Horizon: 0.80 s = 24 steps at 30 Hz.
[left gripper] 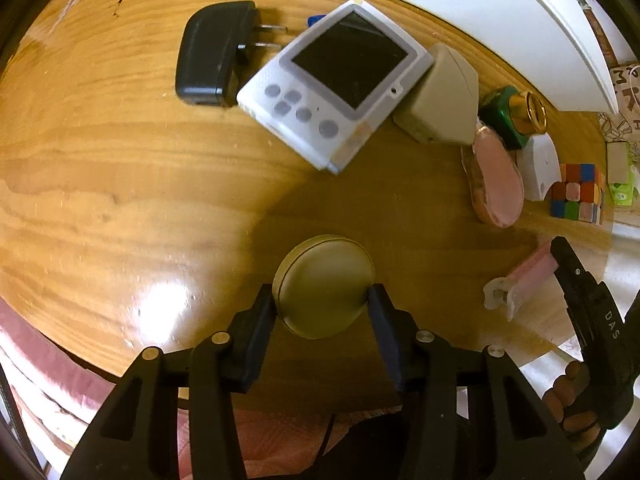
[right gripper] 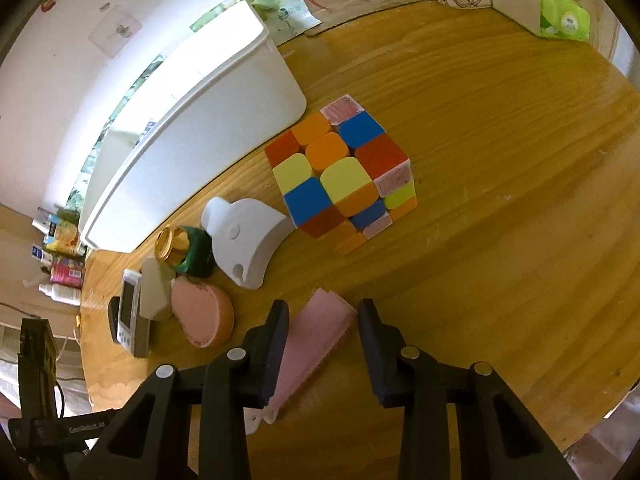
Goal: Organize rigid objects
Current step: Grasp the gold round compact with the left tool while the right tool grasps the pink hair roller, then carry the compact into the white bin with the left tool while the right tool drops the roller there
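left wrist view, left gripper: its jaws sit on either side of a round olive-gold tin, both pads touching the rim; the grip looks closed on it.
left wrist view, where the tin is: low over the wooden desk, near the front edge; whether it rests on the wood or is just lifted cannot be told.
left wrist view, things not yet sorted: a black plug adapter, a white handheld device with a dark screen, a beige wedge-shaped box, a pink oval pad, all loose on the desk.
left wrist view, right gripper: seen at the right edge, its tip against a pink flat piece.
right wrist view, right gripper: jaws narrowed around the pink flat piece; the left pad touches it, a gap shows on the right side, so it is not yet pinched.
right wrist view, still loose: a colour cube, a white curved plastic part, a green and gold bottle cap.
right wrist view, white bin: stands behind the row; its inside is hidden.
progress, as a judgement: early, most items still lie on the desk.
room: pale wall with small pictures, a green tissue pack at the far corner.
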Available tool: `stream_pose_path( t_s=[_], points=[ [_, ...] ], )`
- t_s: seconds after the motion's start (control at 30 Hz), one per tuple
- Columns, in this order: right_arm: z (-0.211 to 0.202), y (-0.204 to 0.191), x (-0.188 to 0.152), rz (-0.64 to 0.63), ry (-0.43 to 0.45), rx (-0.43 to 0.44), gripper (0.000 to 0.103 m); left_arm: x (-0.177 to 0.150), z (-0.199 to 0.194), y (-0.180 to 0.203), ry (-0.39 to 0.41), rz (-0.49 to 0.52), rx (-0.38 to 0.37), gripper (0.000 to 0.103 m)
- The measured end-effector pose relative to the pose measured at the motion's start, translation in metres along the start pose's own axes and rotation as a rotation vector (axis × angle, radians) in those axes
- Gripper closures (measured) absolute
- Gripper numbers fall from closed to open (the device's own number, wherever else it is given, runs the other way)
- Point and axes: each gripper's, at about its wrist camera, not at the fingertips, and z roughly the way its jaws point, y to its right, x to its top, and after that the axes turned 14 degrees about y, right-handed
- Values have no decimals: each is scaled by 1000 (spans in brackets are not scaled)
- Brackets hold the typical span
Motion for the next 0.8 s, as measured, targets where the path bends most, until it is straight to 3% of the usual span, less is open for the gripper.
stream_pose_path(
  t_s=[0.4,0.8],
  points=[
    [-19,4,-1,-76,8,77,69,-32,-11,3,80,-63,-13,67],
    [-62,-8,14,-217,128,172,74,-18,-31,-24,107,-163,-65,77]
  ],
)
